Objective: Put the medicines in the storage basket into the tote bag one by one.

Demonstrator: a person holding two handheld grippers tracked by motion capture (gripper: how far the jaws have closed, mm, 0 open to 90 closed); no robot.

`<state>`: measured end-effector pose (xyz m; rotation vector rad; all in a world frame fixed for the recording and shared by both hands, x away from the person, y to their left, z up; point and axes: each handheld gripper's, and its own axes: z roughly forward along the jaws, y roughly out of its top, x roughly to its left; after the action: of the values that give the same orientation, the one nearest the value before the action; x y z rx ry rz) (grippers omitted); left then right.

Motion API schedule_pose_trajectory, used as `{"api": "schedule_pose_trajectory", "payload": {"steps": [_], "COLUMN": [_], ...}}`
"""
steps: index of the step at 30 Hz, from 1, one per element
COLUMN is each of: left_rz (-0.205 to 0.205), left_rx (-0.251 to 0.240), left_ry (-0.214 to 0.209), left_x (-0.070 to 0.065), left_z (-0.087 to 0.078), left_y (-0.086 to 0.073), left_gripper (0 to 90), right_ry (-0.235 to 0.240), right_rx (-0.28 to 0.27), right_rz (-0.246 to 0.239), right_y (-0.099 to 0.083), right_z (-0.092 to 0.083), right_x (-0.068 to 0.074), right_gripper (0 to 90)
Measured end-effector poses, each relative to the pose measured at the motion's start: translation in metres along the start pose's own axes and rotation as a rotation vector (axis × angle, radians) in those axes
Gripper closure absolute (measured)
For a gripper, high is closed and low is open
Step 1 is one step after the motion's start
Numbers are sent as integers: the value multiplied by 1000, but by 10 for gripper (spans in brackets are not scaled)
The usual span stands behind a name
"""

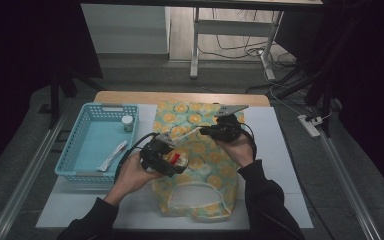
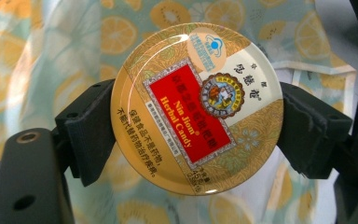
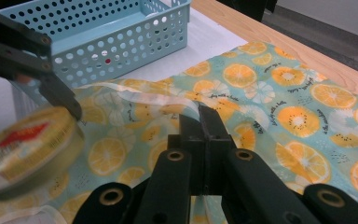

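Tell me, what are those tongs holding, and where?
Left tongs clamp a round candy tin by its opposite rims. Right tongs pinch the edge of the fruit-print bag.

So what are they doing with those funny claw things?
A person is working at a table with a claw in each hand. The left claw is clamped on a round candy tin, held just above a fruit-print cloth bag. The right claw is shut on a fold of that bag, lifting its edge. Beside them sits a blue basket with a small jar and a white tube inside. It looks like the tin may go into the bag.
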<state>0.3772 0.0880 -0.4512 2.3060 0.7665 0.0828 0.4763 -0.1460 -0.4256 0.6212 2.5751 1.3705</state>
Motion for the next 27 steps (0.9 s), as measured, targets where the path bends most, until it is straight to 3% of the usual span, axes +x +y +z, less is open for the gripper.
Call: {"api": "schedule_pose_trajectory", "payload": {"steps": [10, 22, 27], "left_rz": [27, 71, 67], "left_rx": [-2, 25, 26], "left_ry": [-12, 31, 38], "left_x": [-1, 4, 10], "left_z": [31, 65, 77], "left_y": [20, 34, 34], "left_gripper": [206, 206, 206], "right_ry": [-5, -13, -17], "right_rx": [3, 8, 14], "right_rz": [6, 15, 11], "right_y": [-3, -6, -7], "right_z": [1, 2, 4], "right_x": [-4, -7, -8], "right_gripper": [900, 900, 900]}}
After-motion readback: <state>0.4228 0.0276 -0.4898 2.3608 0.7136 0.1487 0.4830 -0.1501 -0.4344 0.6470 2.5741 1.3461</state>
